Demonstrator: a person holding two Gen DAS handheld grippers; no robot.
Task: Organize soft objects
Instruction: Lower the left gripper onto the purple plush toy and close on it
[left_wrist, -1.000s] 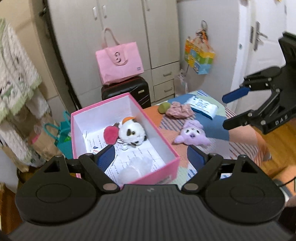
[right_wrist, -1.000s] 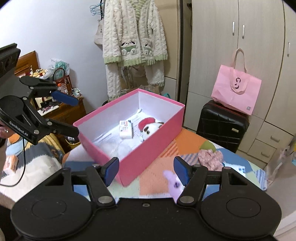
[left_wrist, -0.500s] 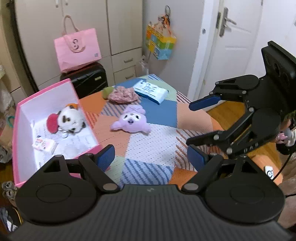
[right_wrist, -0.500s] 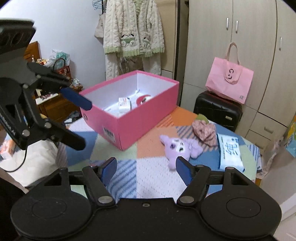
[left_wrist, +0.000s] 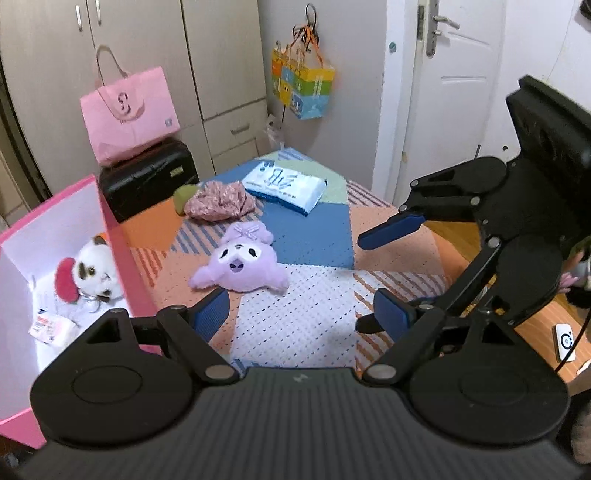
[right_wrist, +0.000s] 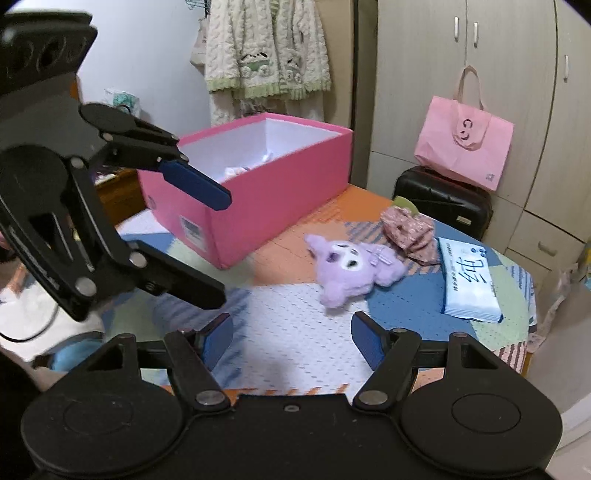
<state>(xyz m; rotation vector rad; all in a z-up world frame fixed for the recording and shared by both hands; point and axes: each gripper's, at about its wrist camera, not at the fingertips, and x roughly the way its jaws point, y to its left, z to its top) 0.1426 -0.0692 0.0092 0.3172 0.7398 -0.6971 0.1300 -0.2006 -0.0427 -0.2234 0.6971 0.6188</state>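
Note:
A purple plush (left_wrist: 238, 264) (right_wrist: 351, 267) lies face up on the patchwork table cover, just beyond both grippers. My left gripper (left_wrist: 301, 314) (right_wrist: 218, 247) is open and holds nothing, with the plush a little ahead of its left finger. My right gripper (right_wrist: 291, 338) (left_wrist: 364, 282) is also open and holds nothing, and the plush lies ahead and slightly right of it. The pink box (left_wrist: 122, 236) (right_wrist: 258, 192) stands at the left and holds a white-and-brown plush (left_wrist: 92, 271) with a red part. A pink floral cloth (left_wrist: 219, 199) (right_wrist: 408, 229) lies beyond the purple plush.
A tissue pack (left_wrist: 286, 182) (right_wrist: 467, 282) lies near the table's far corner, and a green item (left_wrist: 183, 194) sits by the cloth. Behind the table a pink tote (left_wrist: 129, 114) rests on a black suitcase (left_wrist: 147, 181). A small white device (left_wrist: 565, 341) lies at the right.
Both grippers have come down toward the table. The left view swung from the box to the purple plush. The right gripper's jaws stand slightly wider, and the plush is nearer to it.

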